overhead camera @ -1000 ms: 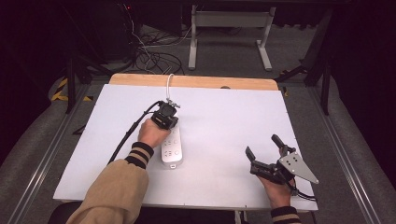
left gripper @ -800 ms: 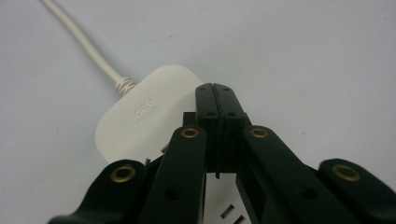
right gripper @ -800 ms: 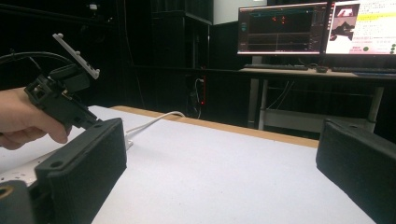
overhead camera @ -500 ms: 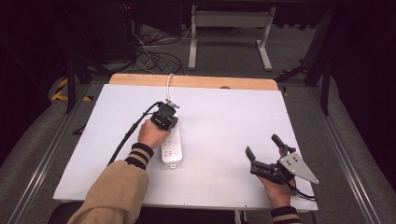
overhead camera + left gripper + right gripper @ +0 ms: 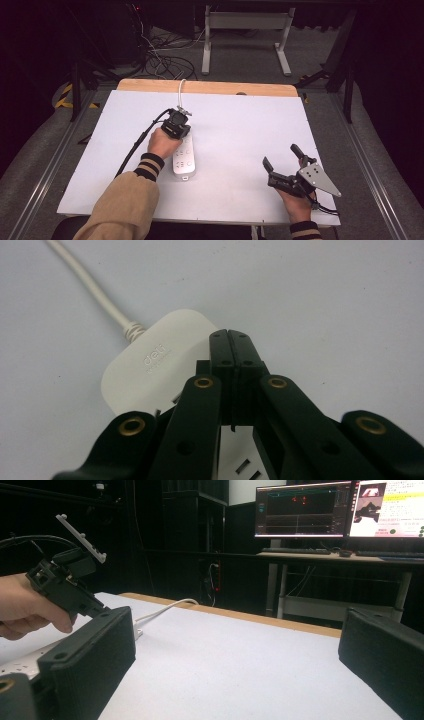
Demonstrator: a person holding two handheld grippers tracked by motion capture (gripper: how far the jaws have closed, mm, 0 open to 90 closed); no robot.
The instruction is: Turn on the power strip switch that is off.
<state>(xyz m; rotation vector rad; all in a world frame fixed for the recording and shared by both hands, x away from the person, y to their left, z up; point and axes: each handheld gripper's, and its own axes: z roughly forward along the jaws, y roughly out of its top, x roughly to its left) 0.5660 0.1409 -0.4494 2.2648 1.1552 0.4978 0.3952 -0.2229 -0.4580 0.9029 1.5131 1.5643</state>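
The clenched left gripper is pressed over the white plastic power strip lying left of centre; it could be nudged askew. The right gripper rests released, near right.

White flat worktop, pale wood strip along far edge. White plastic power strip with white round cord; grey embossed lettering on strip's end in left gripper view. Black left gripper, brass-coloured rivets on black jaws in left gripper view. Black right gripper, grey three-cornered plate on top. Tan sleeve, cuff striped black and cream. Grey floor; yellow-and-black hazard tape at left.
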